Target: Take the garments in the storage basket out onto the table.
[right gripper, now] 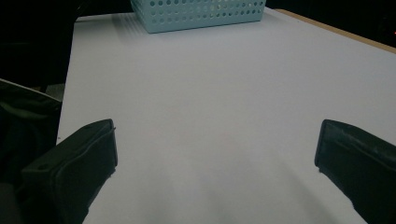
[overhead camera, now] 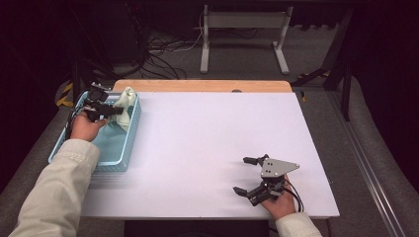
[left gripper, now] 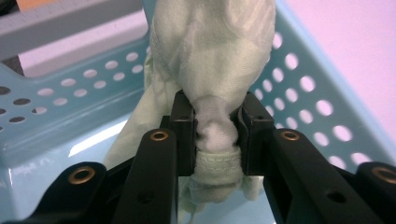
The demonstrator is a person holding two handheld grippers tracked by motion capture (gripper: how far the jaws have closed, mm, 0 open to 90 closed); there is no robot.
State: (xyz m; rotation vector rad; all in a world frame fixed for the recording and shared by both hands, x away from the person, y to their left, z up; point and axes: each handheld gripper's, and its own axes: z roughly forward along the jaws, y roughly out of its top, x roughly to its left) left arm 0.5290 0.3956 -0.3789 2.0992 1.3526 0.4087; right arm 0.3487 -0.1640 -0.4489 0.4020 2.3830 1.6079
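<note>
A pale green cloth (overhead camera: 125, 104) bunches up over the far end of a light blue perforated basket (overhead camera: 129, 143) at the table's left side. My left gripper (overhead camera: 114, 111) is shut on the cloth (left gripper: 212, 60); in the left gripper view both pads pinch a gathered fold, with the rest of the fabric bulging above the jaws inside the basket (left gripper: 56, 116). Near the front right of the table my right gripper (overhead camera: 243, 175) rests open, its jaws wide apart with only bare tabletop between them (right gripper: 215, 154).
The white tabletop (overhead camera: 207, 143) spreads between basket and right gripper, with a wooden strip (overhead camera: 202, 85) along the far edge. The basket (right gripper: 196, 14) stands across the table in the right gripper view. A white desk frame (overhead camera: 244, 34) stands on the floor beyond.
</note>
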